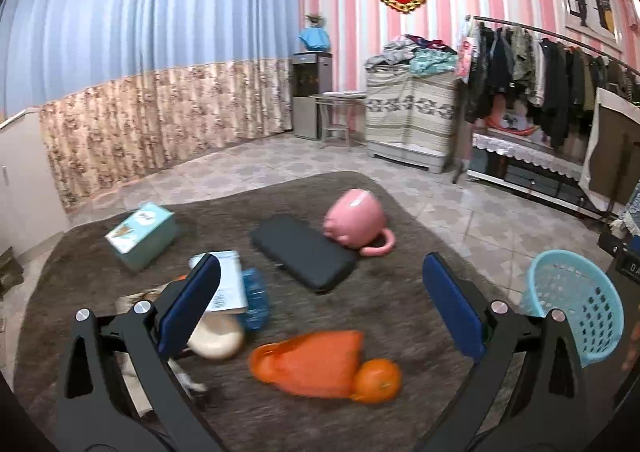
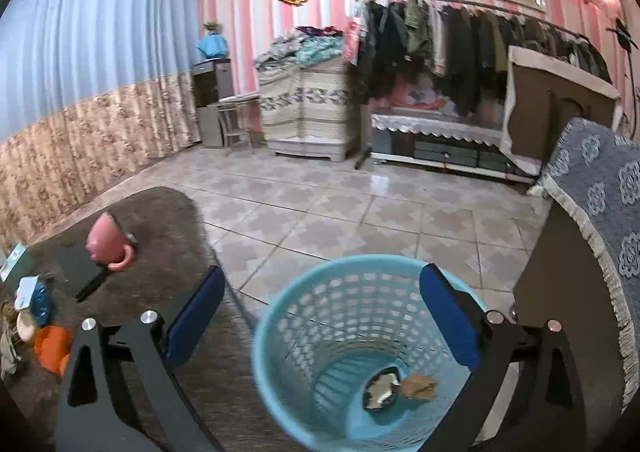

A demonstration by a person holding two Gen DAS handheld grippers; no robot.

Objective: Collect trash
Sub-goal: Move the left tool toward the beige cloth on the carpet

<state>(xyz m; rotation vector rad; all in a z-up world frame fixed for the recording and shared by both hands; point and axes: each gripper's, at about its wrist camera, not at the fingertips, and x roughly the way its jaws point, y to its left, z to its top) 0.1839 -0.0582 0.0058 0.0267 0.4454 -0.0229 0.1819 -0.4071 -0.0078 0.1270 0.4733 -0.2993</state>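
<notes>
My left gripper (image 1: 320, 304) hangs open over a table with a brown cover (image 1: 400, 292), nothing between its blue pads. Below it lie an orange plastic bag (image 1: 312, 362) with an orange fruit (image 1: 378, 379) touching it, a blue crumpled wrapper (image 1: 254, 304), a white leaflet (image 1: 228, 284) and a pale round piece (image 1: 216, 340). My right gripper (image 2: 320, 312) is open above a light-blue mesh basket (image 2: 304, 332) standing on the floor. A dark scrap (image 2: 382, 388) and a brown scrap (image 2: 418, 386) lie at the basket's bottom.
A pink mug (image 1: 356, 222) lies on its side by a black case (image 1: 302, 252), and a teal box (image 1: 142, 234) sits at the table's left. A chair with a grey patterned cover (image 2: 600, 232) stands right of the basket. Tiled floor (image 2: 360, 212) stretches toward a clothes rack (image 2: 460, 52).
</notes>
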